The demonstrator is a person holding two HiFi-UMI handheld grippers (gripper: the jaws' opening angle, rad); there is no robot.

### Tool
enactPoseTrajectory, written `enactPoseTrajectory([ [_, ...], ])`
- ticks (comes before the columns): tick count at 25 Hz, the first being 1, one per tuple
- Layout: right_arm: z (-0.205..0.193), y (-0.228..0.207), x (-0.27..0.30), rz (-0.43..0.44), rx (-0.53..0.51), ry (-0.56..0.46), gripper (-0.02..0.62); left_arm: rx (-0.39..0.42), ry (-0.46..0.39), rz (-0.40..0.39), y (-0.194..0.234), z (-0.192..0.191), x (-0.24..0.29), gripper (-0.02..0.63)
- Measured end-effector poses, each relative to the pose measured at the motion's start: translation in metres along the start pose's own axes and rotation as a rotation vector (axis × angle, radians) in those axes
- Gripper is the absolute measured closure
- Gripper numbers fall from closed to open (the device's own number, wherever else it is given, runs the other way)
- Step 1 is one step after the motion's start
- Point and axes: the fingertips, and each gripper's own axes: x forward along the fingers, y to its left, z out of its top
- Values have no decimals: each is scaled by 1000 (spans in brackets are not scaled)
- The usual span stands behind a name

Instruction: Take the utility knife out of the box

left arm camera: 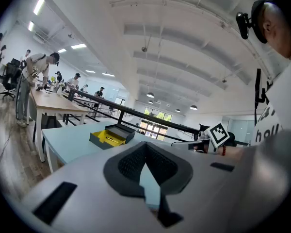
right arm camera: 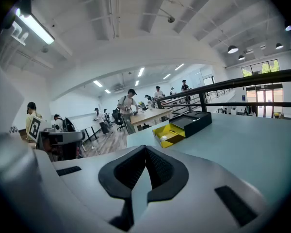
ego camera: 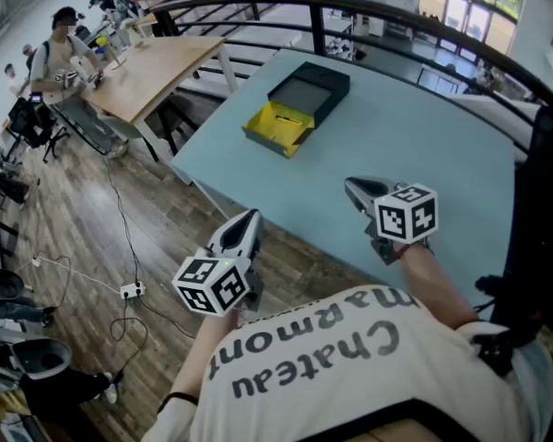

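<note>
Head view: the box [ego camera: 295, 109] lies open on the table [ego camera: 424, 145], well apart from my left gripper [ego camera: 249, 219] and right gripper [ego camera: 355, 190].
Left gripper view: jaws together, empty.
Right gripper view: jaws together, empty. A slim item [right arm camera: 173, 131] lies in the box's yellow tray [right arm camera: 166, 138]; I cannot confirm it is the utility knife.

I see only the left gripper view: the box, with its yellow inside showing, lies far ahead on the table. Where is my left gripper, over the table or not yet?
Observer: In the head view the left gripper reaches just the near edge of the table. Its body hangs over the wooden floor.
Operator: How are the right gripper's jaws?
Observer: The right gripper has its jaws together, with nothing between them.
Operator: Is it over the table?
Observer: Yes. From above it is over the table, well short of the box.
</note>
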Motion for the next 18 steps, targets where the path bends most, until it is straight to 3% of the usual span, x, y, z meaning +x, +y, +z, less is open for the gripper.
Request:
enactPoseTrajectory([
  [11, -7, -9, 10, -2, -3, 60, 561, -49, 1, 6, 16, 2, 20, 603],
  [18, 1, -17, 22, 42, 115, 28, 560, -6, 27, -7, 12, 12, 32, 603],
])
